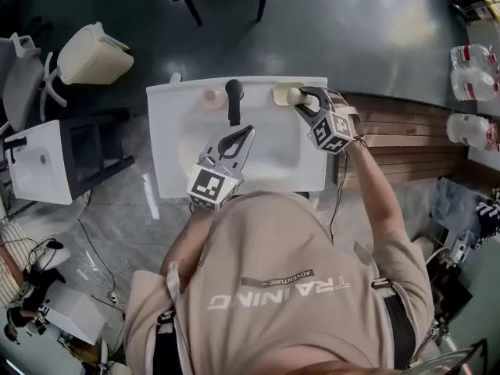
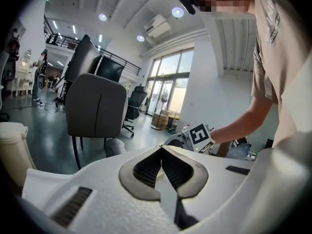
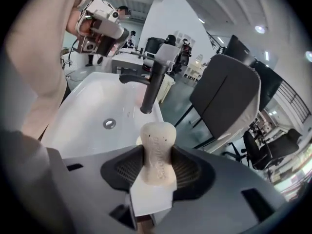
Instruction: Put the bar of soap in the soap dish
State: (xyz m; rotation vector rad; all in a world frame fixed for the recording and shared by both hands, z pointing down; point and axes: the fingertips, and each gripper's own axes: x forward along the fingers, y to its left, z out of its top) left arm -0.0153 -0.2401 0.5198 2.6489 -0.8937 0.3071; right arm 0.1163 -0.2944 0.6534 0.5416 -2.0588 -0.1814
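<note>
A cream bar of soap (image 1: pixel 294 96) is clamped on end in my right gripper (image 1: pixel 301 98), over the cream soap dish (image 1: pixel 280 92) at the back right corner of the white sink (image 1: pixel 168 131). In the right gripper view the soap (image 3: pixel 157 135) stands upright between the jaws (image 3: pixel 157 152), with the black faucet (image 3: pixel 153 89) and the drain (image 3: pixel 109 124) beyond it. My left gripper (image 1: pixel 245 134) hovers over the basin in front of the faucet (image 1: pixel 233 100), shut and empty. Its jaws (image 2: pixel 162 149) meet at the tips.
A small pinkish round thing (image 1: pixel 211 98) sits left of the faucet. A wooden slatted top (image 1: pixel 406 131) adjoins the sink on the right, with water bottles (image 1: pixel 473 69) beyond. A second white sink (image 1: pixel 35 162), a cream bin (image 1: pixel 94 53) and a grey chair (image 2: pixel 97 106) stand around.
</note>
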